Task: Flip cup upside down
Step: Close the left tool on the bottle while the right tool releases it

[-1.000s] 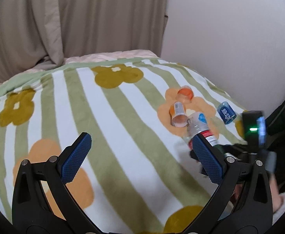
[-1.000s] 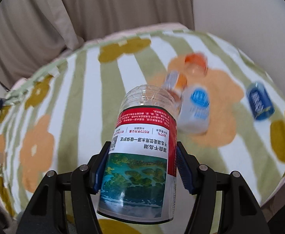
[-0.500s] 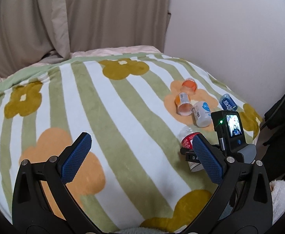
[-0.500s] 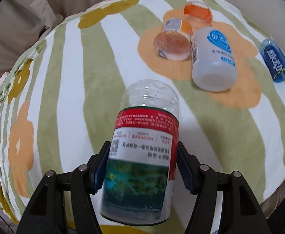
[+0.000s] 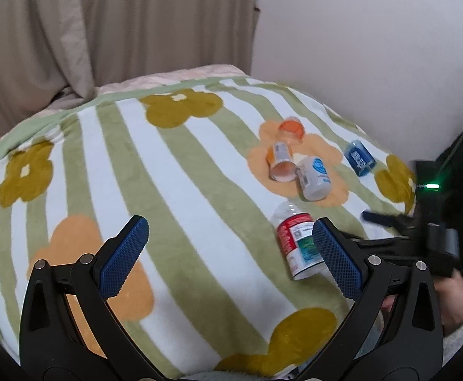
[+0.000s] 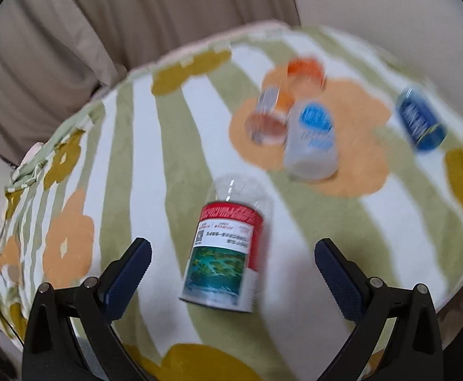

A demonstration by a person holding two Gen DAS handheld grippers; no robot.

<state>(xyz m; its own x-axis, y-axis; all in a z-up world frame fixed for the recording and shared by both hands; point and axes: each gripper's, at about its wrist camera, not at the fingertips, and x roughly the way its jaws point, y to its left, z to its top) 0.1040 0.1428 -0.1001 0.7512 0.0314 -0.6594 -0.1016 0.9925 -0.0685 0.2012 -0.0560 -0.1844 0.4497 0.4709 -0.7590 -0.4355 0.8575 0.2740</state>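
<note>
A clear cup with a red, white and green label stands upside down on the striped flower blanket, open end down. It also shows in the left wrist view. My right gripper is open around it, fingers apart and not touching it. My left gripper is open and empty above the blanket, left of the cup. The right gripper's body shows at the right of the left wrist view.
Behind the cup lie an orange-labelled cup, an orange cup, a white cup with blue print and a blue cup. Curtains and a white wall stand at the back. The blanket's edge drops off at right.
My right gripper set the labelled cup down on the blanket, opened and pulled back. The left gripper stayed open and shifted only slightly.
</note>
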